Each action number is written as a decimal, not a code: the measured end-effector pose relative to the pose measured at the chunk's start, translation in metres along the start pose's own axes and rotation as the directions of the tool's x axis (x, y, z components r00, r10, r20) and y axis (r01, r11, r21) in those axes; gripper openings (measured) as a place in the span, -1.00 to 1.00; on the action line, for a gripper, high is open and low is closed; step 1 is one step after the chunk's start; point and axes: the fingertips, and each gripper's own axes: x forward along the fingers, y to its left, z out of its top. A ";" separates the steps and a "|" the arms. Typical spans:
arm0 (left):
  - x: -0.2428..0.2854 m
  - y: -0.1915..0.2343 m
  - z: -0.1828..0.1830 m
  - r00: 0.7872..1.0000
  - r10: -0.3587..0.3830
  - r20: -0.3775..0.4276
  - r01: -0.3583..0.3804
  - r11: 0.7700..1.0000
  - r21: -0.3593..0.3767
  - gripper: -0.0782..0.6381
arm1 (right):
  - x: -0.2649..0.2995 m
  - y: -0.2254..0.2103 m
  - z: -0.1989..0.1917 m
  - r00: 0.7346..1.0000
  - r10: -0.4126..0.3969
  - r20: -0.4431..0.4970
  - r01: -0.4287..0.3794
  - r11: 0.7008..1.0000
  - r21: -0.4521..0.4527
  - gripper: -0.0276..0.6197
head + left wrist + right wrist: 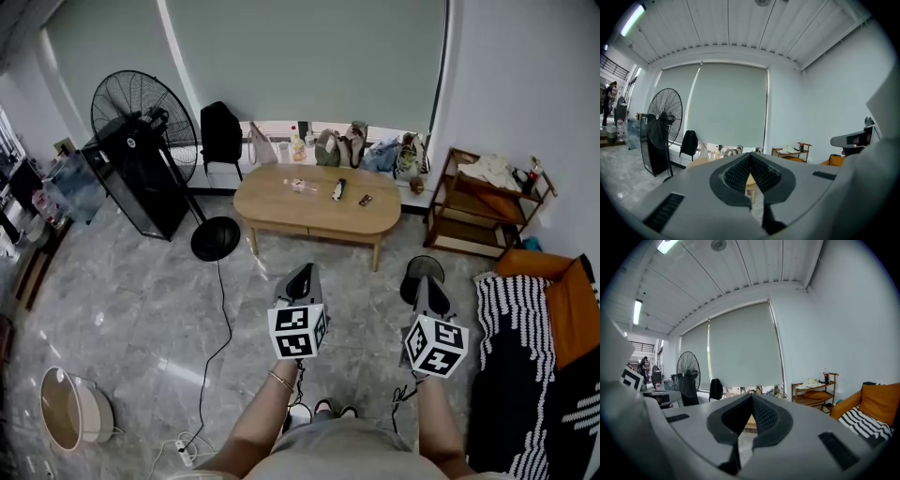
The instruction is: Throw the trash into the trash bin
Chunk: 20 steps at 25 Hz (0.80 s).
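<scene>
Well, my left gripper [302,274] and right gripper [420,274] are both closed on nothing, held out side by side, almost level. The trash [300,186] lies on the wooden table [281,211] well ahead of them. It is probably light, crinkly and slippery, so I'd pinch each piece across its middle. The trash bin [94,412] sits low, behind and left of my left gripper.

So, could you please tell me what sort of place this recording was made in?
Probably a living or lounge room: a low wooden coffee table, an orange sofa and a standing fan.
</scene>
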 end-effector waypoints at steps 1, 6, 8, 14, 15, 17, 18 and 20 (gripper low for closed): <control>0.000 0.001 0.000 1.000 0.004 -0.004 -0.004 1.000 -0.007 -0.76 | 0.000 0.000 0.000 1.000 -0.001 0.000 0.001 1.000 0.001 -0.89; 0.005 0.004 0.001 1.000 -0.002 -0.022 0.001 0.999 -0.047 -0.49 | 0.001 -0.001 -0.004 1.000 0.000 -0.009 0.000 1.000 0.007 -0.89; 0.007 0.005 0.002 0.999 -0.008 -0.031 0.007 0.999 -0.047 -0.33 | 0.001 -0.002 -0.005 1.000 -0.001 -0.013 0.001 1.000 0.009 -0.89; 0.010 0.011 0.003 1.000 -0.003 -0.013 0.002 0.998 -0.056 -0.06 | 0.001 -0.003 -0.008 1.000 -0.007 -0.022 0.007 1.000 0.012 -0.89; 0.011 0.011 0.002 1.000 -0.004 -0.009 0.004 0.998 -0.057 -0.01 | 0.002 -0.004 -0.009 1.000 -0.009 -0.023 0.009 1.000 0.012 -0.89; 0.012 0.011 0.001 1.000 -0.004 -0.008 0.004 0.999 -0.053 0.06 | 0.002 -0.005 -0.011 1.000 -0.013 -0.024 0.014 1.000 0.012 -0.89; 0.013 0.012 0.000 1.000 -0.003 -0.010 0.003 0.999 -0.049 0.08 | 0.002 -0.005 -0.011 1.000 -0.016 -0.026 0.017 1.000 0.012 -0.89; 0.014 0.016 -0.002 1.000 -0.004 -0.015 0.003 0.999 -0.047 0.10 | 0.004 -0.003 -0.013 0.999 -0.024 -0.030 0.024 1.000 0.013 -0.89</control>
